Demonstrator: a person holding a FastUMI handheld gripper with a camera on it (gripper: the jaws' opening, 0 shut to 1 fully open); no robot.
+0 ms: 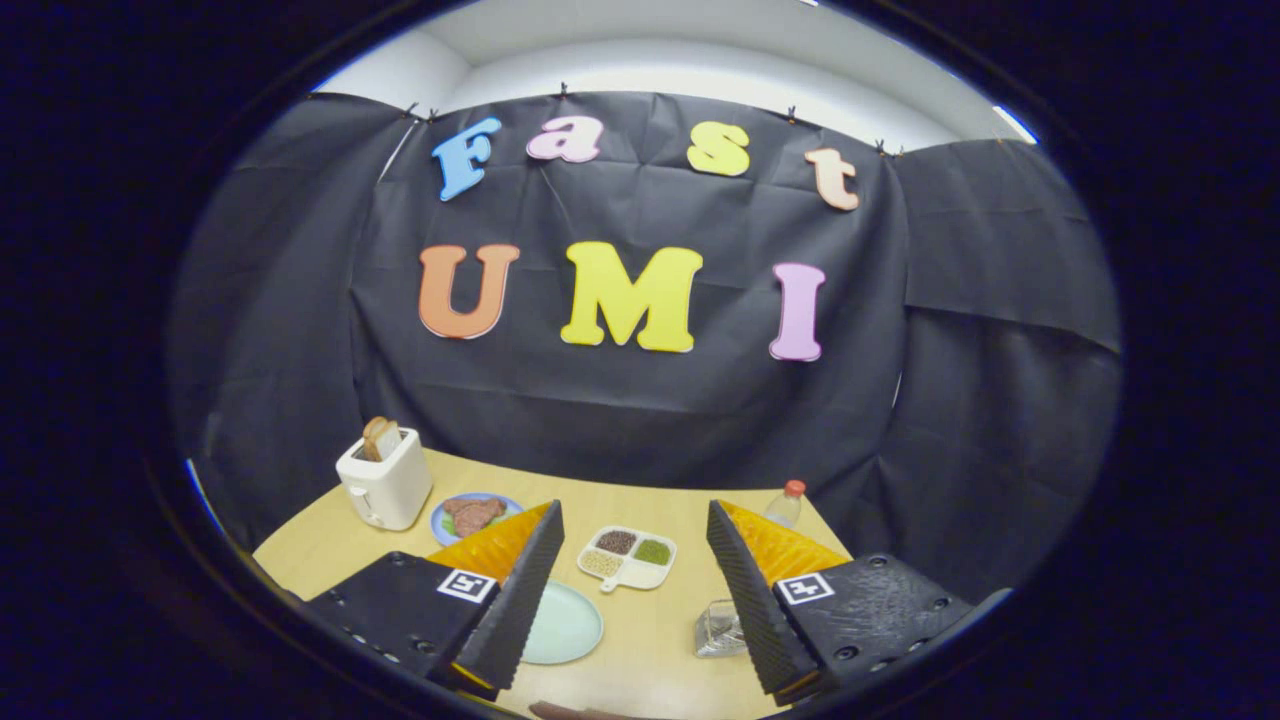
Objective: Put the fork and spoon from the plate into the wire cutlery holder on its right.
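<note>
Gripper (632,590) fingers spread wide, holding nothing, above a pale wood table (660,650). Pale green plate (565,625) by the left finger; wire cutlery holder (718,630) by the right. Divided tray (627,557) between them; toaster (385,480), bottle (785,505) beyond.
</note>
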